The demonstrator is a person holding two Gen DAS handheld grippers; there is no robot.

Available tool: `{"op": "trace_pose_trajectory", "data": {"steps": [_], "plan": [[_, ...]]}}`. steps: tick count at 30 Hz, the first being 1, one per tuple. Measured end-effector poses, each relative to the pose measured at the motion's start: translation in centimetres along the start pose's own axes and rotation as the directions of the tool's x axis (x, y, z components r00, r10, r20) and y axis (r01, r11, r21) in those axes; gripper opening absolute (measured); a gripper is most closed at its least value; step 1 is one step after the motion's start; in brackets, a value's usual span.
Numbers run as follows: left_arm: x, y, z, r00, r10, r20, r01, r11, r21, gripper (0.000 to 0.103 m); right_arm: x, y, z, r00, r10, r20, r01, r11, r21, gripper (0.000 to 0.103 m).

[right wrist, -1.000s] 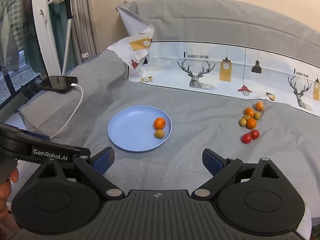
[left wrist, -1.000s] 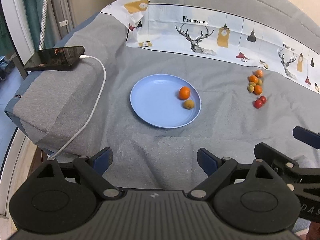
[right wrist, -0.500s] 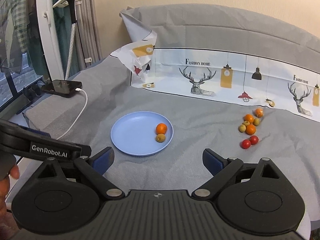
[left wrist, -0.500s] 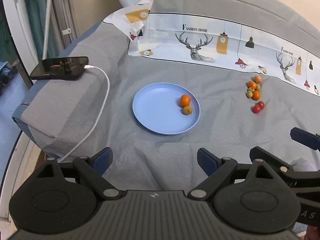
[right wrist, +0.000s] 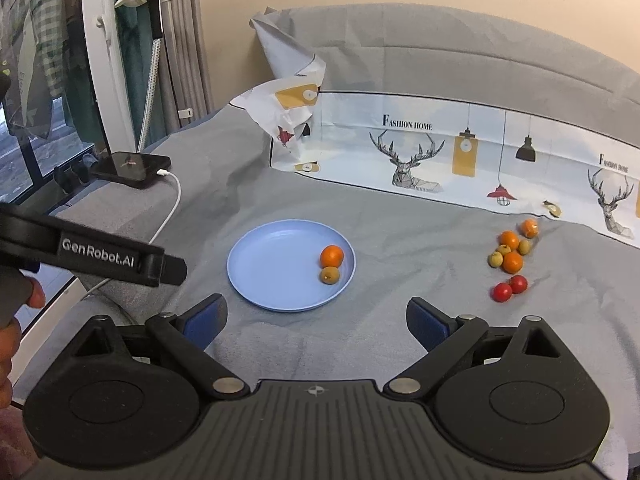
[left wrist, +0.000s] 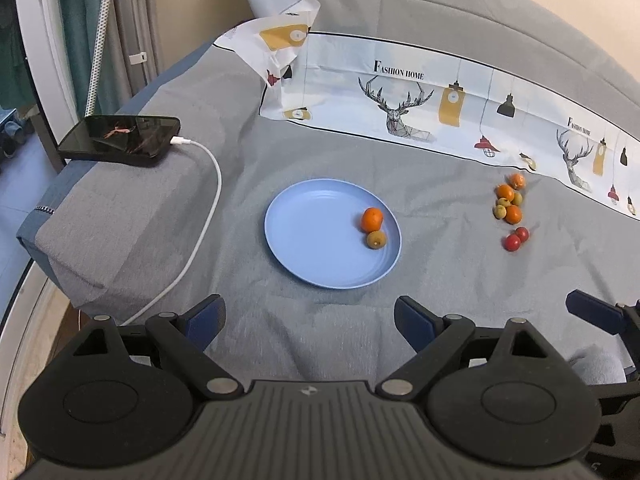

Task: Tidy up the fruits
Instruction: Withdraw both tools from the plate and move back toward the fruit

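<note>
A blue plate lies mid-bed on the grey cover. On its right side sit an orange fruit and a small brown-green fruit. To the right a loose cluster of orange and green fruits lies on the cover, with two red fruits in front. My left gripper and right gripper are both open and empty, held well short of the plate.
A black phone with a white cable rests on a raised grey block at the left. A deer-print cloth runs along the back. The bed's left edge drops to the floor.
Both grippers have drawn back and risen a little, so the plate and fruits look smaller and farther. Both stay open; no fruit has moved.
</note>
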State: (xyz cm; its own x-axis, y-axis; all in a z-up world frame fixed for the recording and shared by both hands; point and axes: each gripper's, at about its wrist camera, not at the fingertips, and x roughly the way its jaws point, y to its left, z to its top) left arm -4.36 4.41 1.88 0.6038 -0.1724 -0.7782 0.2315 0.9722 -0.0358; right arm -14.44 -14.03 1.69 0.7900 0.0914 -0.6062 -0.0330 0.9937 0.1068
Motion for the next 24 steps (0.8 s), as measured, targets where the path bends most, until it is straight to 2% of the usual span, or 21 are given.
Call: {"op": "trace_pose_trajectory", "data": {"steps": [8,16,20,24], "plan": [[1.6,0.1,1.1,1.0,0.001,-0.019,-0.001,1.0,-0.007,0.094,1.5,-0.5,0.6,1.0,0.025,-0.007,-0.025,0.999,0.024,0.097],[3.6,-1.4,2.1,0.999,0.001,-0.046,0.001,0.999,0.038,0.094,3.5,-2.1,0.7,0.999,0.035,-0.025,-0.033,0.996,0.077,0.097],[5.2,-3.1,2.8,0.998,0.009,-0.058,-0.005,0.997,0.072,0.094,4.6,-3.8,0.6,1.0,0.012,-0.025,-0.009,0.993,0.114,0.097],[7.5,-5.3,3.9,0.996,-0.003,-0.09,0.011,0.996,0.093,0.094,5.8,-6.6,0.2,0.999,-0.045,-0.018,0.047,0.987,0.156,0.097]]}}
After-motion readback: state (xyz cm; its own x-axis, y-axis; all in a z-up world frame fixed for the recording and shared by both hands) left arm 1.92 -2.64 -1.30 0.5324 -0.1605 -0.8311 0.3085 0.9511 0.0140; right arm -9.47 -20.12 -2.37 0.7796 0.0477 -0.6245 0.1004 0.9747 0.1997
